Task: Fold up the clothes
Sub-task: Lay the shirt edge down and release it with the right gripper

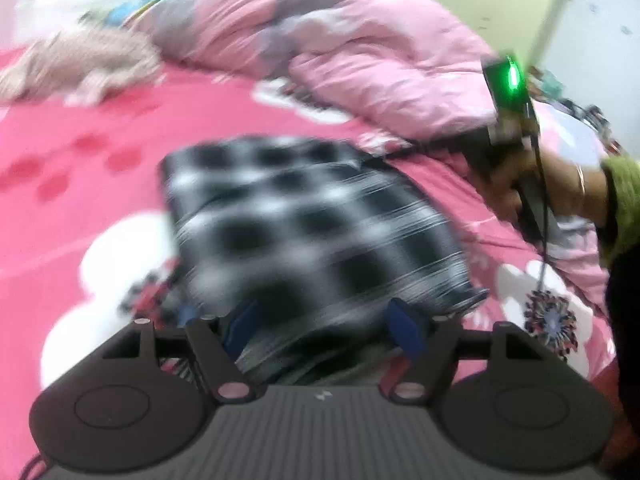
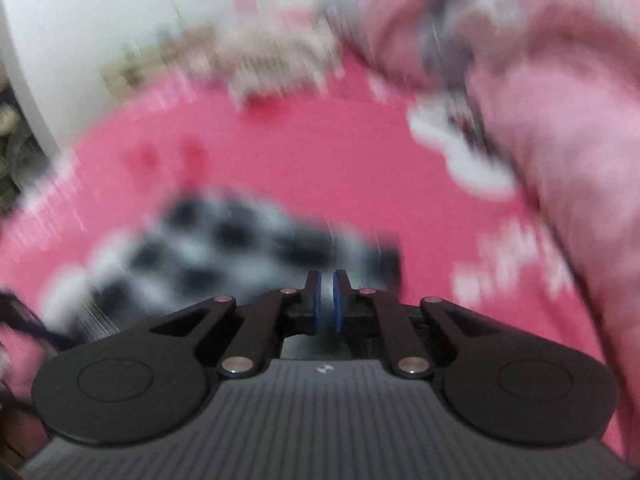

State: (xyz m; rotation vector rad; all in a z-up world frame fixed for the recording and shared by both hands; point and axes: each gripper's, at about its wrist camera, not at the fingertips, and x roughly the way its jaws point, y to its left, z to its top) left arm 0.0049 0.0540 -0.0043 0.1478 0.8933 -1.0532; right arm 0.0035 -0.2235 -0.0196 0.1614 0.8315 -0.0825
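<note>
We see one checked garment lying folded flat on the bed, in front of the pink quilt, likely set down to finish its fold. Our left tool hangs open above its near edge, gripping nothing. Our right tool is closed beside the garment; blur hides whether cloth sits inside. One beige garment waits beyond, beside the quilt.

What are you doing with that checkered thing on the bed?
A person is folding a black-and-white checked cloth on a pink bedsheet. The left gripper is open, with the cloth's near edge between its blue pads, seemingly untouched. The right gripper is shut at the cloth's edge; blur hides whether it pinches fabric.
</note>
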